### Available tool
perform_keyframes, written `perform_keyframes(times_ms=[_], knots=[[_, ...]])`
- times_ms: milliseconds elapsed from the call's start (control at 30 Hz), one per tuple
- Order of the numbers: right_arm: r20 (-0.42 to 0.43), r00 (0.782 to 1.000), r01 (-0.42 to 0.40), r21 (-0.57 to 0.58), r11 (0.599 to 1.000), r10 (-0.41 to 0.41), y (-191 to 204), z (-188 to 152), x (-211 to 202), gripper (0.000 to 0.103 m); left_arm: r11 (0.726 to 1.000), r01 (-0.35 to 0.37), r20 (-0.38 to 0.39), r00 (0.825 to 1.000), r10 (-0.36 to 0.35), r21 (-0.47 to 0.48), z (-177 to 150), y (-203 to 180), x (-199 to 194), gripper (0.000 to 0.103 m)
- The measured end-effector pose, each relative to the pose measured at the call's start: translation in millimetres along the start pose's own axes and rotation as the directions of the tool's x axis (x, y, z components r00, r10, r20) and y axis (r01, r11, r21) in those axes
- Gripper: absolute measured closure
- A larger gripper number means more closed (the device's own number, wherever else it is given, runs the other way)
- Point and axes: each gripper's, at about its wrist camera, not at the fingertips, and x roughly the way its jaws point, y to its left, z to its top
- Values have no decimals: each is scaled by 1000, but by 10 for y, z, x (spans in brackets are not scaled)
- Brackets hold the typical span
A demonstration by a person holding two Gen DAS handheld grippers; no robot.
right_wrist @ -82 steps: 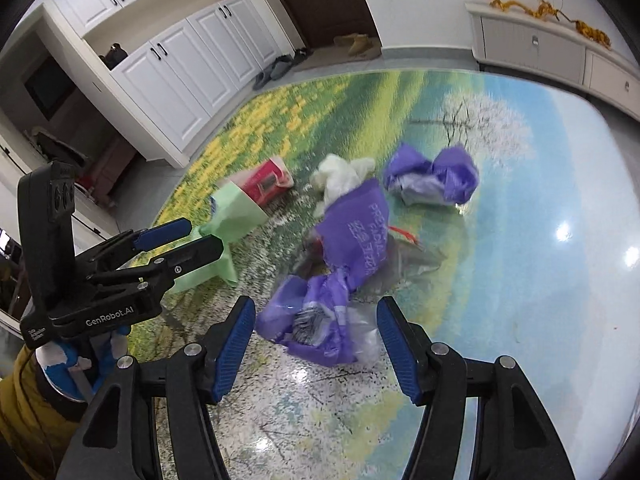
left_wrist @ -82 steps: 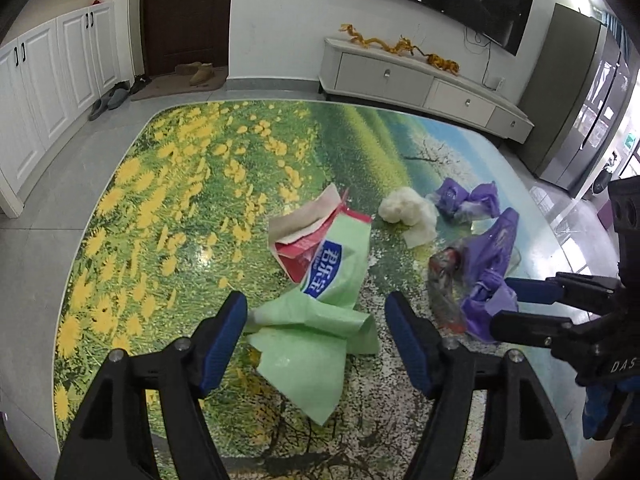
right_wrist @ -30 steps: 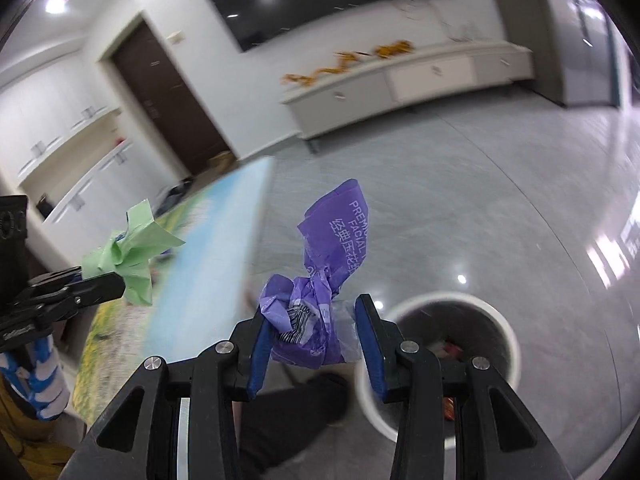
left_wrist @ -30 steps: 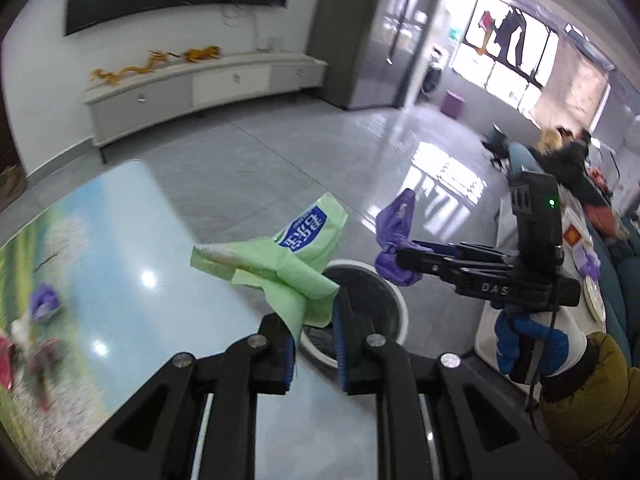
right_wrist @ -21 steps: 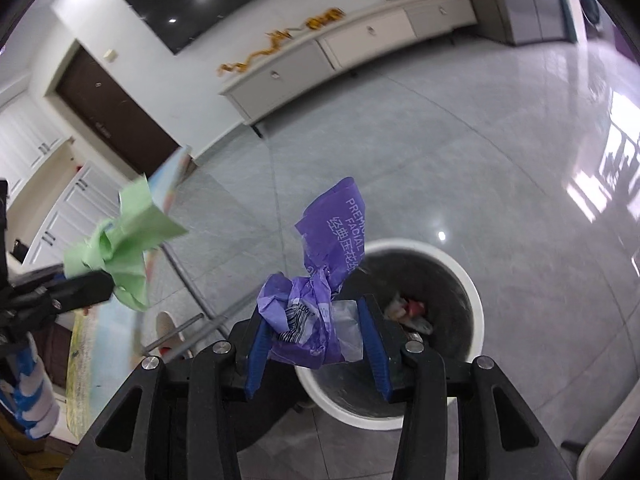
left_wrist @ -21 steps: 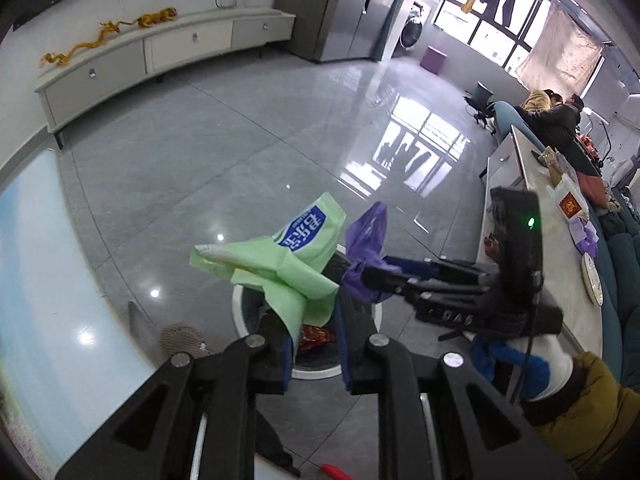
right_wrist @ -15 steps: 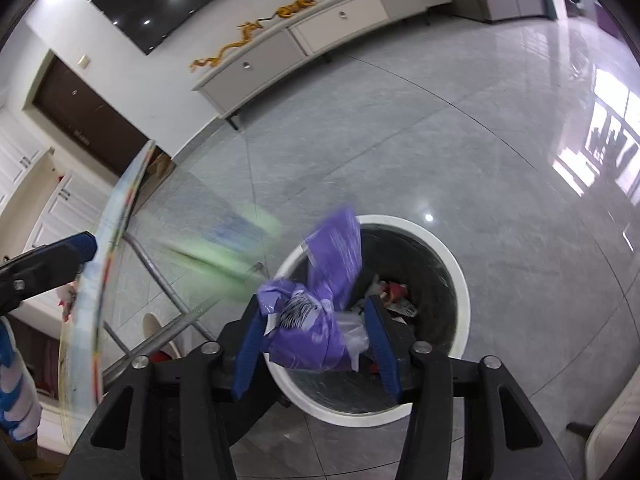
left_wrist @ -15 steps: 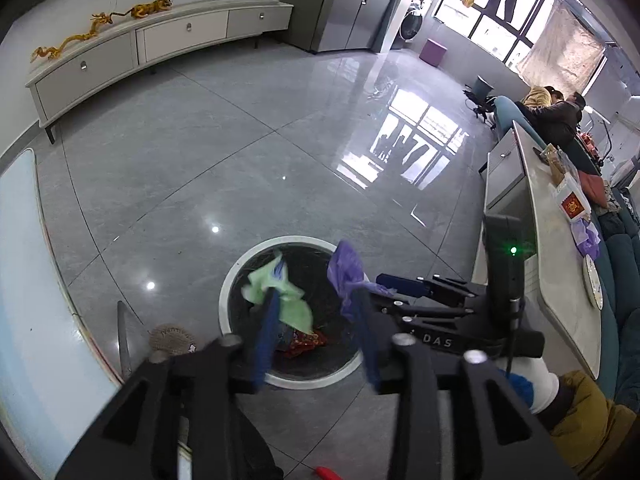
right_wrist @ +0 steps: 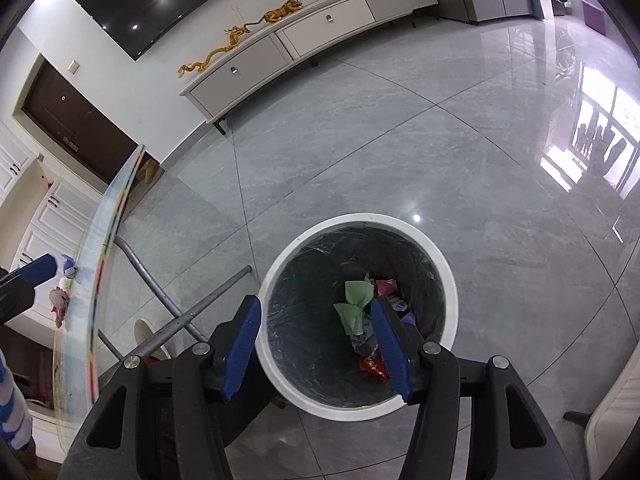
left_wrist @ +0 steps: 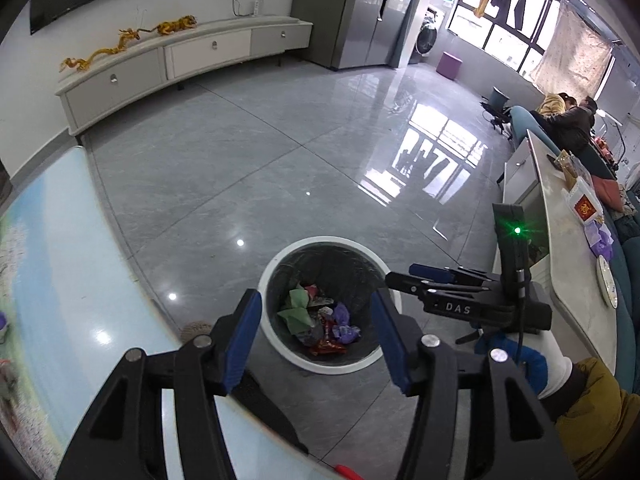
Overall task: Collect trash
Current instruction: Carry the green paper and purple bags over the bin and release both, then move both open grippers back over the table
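Left wrist view: the left gripper (left_wrist: pixel 316 330) hangs over the bin (left_wrist: pixel 280 264) with its jaws spread and nothing between them; they have just been opening, and the green bag (left_wrist: pixel 295 310) lies down in the bin among red and purple wrappers. To finish a drop like this well, I judge it best to keep the jaws wide and directly above the bin's mouth until the bag is clearly free of both pads, then lift straight up before swinging back to the table (left_wrist: pixel 52 288), so that nothing is dragged out over the rim. Seen between the jaws, the green bag sits toward the left side of the bin, well below the tips and apart from them. To the right in the same view, the right gripper (left_wrist: pixel 400 276) reaches over the bin's far rim, held by a gloved hand (left_wrist: pixel 532 364); its jaws look parted here and carry nothing.

Right wrist view: at the left edge a blue tip of the left gripper shows by the table's rim, where some scraps (right_wrist: pixel 60 300) are left, so more trips seem due. The right gripper's jaws stand spread and empty, having just been opening. The bin's mouth lies straight below them, its near rim between the tips. The green bag lies on the heap just left of the right pad in the picture; the purple bag (right_wrist: pixel 409 317) is mostly hidden behind that pad, well apart from it in depth.
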Motion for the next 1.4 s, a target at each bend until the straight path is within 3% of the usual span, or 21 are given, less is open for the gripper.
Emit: perform_keyframes(times_ms=[233,467,733,900,1133,1400], knots=[[32,999,-29,-69,997,31,394,-8,-162,48,991,-129,96,987,130,-24,-258,272,-592,48],[77,993,-73,-159,985,86,924,-1,-391,48,956,-268,167,944,285,-117,-691,766,-1225,48],[85,987,-107,-294,950,138,1667,-17,-553,48,915,-301,192,914,358,-270,-1262,1404,-1744,48],[62,984,-132,-376,917,167,2139,-24,-518,48,870,-328,179,893,412,-368,-1615,1910,-1975,49],[-32,971,-224,-457,861,235,2829,58,-151,48,820,-311,148,893,425,-481,-1776,2615,-1993,49],[-146,947,-321,-484,814,286,3551,147,550,48,834,-332,92,907,410,-442,-1419,3146,-1557,52]])
